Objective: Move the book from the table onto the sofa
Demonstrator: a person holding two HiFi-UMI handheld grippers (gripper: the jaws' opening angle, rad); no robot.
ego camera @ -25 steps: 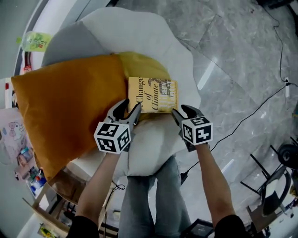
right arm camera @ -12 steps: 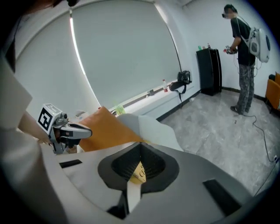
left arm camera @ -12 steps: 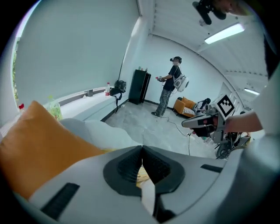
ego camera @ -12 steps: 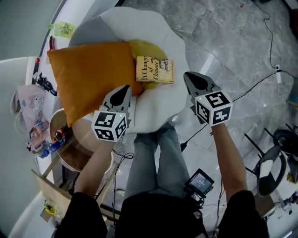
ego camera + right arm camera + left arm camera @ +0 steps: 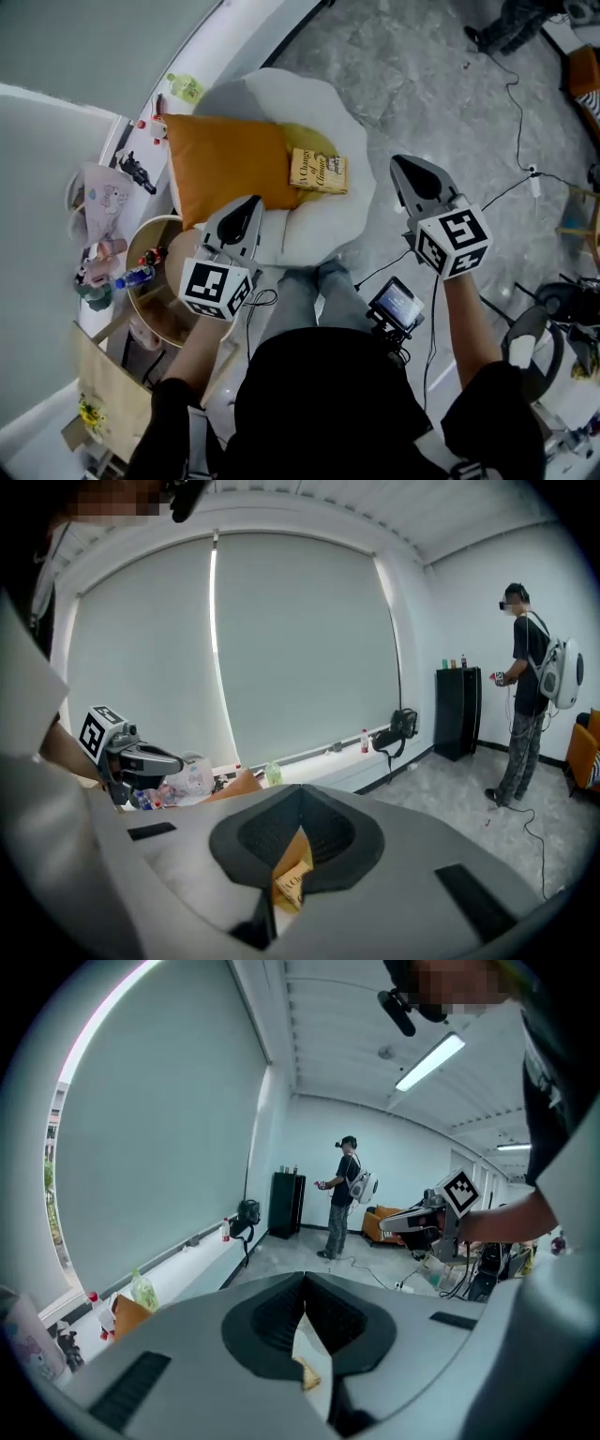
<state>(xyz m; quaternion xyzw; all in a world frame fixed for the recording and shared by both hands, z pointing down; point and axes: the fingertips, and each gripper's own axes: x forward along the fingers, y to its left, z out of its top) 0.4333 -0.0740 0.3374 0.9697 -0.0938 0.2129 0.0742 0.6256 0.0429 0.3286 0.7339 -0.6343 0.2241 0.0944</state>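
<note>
Yellow paperback book point(image 5: 317, 172) lies crosswise on white cushioned sofa point(image 5: 281, 94), ahead between clenched, empty left gripper point(image 5: 246, 208) and right gripper point(image 5: 410, 170).

In the head view we find an orange cushion point(image 5: 225, 169) at ten o'clock from the middle, a pale patterned bag point(image 5: 98, 192) at its nine o'clock, a small lit screen point(image 5: 398, 302) at four o'clock, and grey stone floor point(image 5: 403, 84) at one o'clock. In the left gripper view we see another person point(image 5: 345, 1194) standing near the middle, a black cabinet point(image 5: 286, 1204) at their nine o'clock and a lit ceiling strip light point(image 5: 429, 1061) toward one o'clock. In the right gripper view we see grey roller blinds point(image 5: 300, 639) drawn at twelve o'clock.
</note>
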